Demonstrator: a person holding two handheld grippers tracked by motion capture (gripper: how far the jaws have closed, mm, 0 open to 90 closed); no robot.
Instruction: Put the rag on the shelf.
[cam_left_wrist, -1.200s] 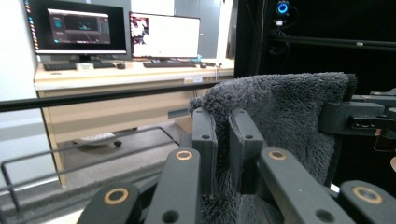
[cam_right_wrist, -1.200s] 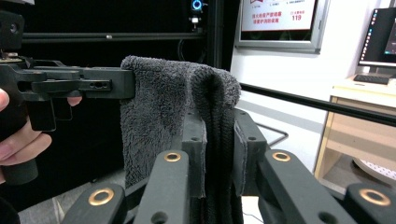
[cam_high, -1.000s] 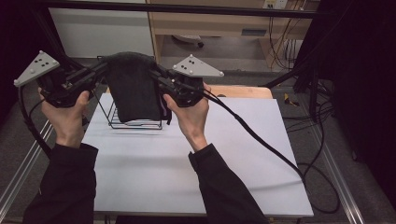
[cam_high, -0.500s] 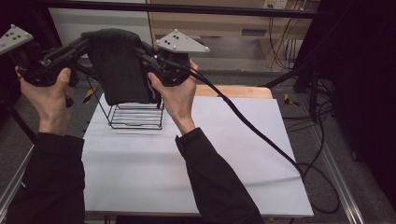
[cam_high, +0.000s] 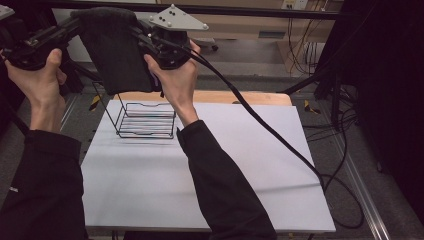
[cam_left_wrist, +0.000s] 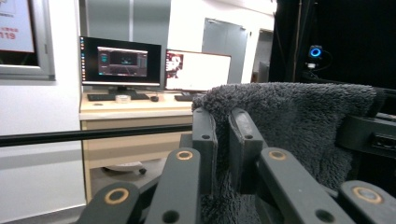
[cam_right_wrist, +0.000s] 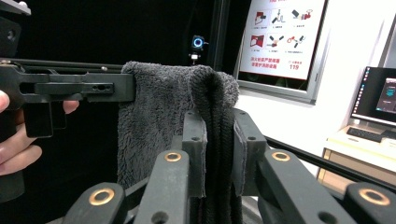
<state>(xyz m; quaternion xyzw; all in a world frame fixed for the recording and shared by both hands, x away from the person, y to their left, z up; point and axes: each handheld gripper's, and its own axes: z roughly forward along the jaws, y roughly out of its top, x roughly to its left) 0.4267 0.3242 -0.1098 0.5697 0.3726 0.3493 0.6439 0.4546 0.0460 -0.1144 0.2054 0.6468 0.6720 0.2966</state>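
Here, w/ both hands raised, you hold the dark grey towel (cam_high: 116, 55) well above the wire rack (cam_high: 145, 120), which stands on the white desk (cam_high: 210, 170) toward its far-left corner. The left tool (cam_left_wrist: 223, 147) is clamped on one top corner of the towel; the right tool (cam_right_wrist: 219, 149) pinches the other corner, a thick fold squeezed betw. its pads. The cloth hangs slack betw. the two, its lower edge just over the rack. Judging by the fluffy pile and the droop, it's soft, light, non-fragile and will sag or swing wherever it's unsupported. The plush nap may creep out of a shallow pinch, so grip deep at the top corners, approx. where you have it now, and keep the span taut.
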